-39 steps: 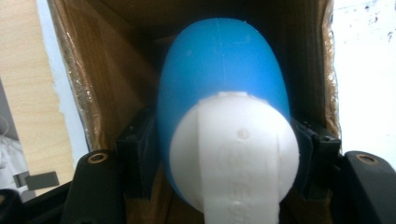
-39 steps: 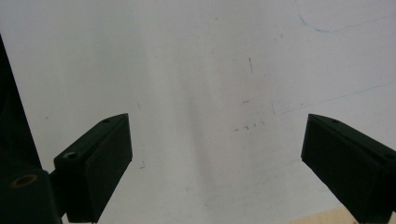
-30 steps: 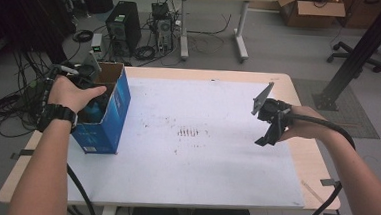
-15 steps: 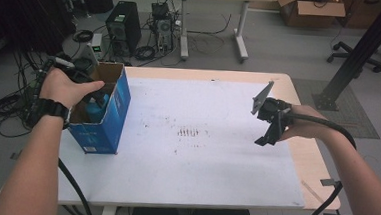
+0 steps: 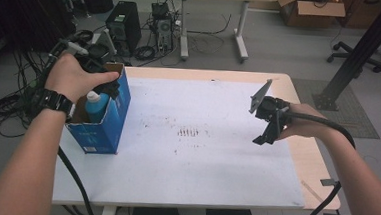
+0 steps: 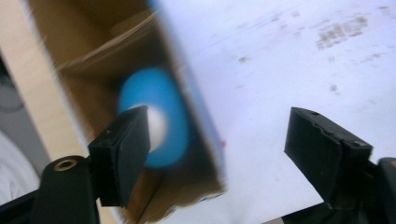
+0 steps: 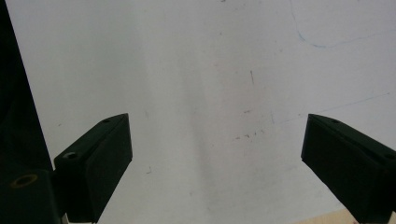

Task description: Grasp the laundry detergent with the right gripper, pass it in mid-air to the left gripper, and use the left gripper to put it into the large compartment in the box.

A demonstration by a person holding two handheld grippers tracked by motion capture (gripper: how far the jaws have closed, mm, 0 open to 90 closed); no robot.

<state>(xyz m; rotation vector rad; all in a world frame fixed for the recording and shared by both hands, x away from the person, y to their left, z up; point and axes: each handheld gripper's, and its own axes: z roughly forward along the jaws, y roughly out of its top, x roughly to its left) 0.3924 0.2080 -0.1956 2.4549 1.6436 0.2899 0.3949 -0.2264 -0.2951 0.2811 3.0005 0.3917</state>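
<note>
Left gripper (image 6: 215,154) wide open, empty, above blue box (image 5: 105,117) with bottle (image 5: 96,104); right gripper (image 7: 215,158) wide open, empty, over white table (image 5: 199,173).

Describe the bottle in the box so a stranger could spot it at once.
Start at the white sheet covering the table. At its left edge stands an open blue cardboard box, under the left gripper. Inside sits a blue bottle with a white cap, the box's one visible item.

Both tools (image 6: 219,158) (image 7: 217,163) wide open, apart.
</note>
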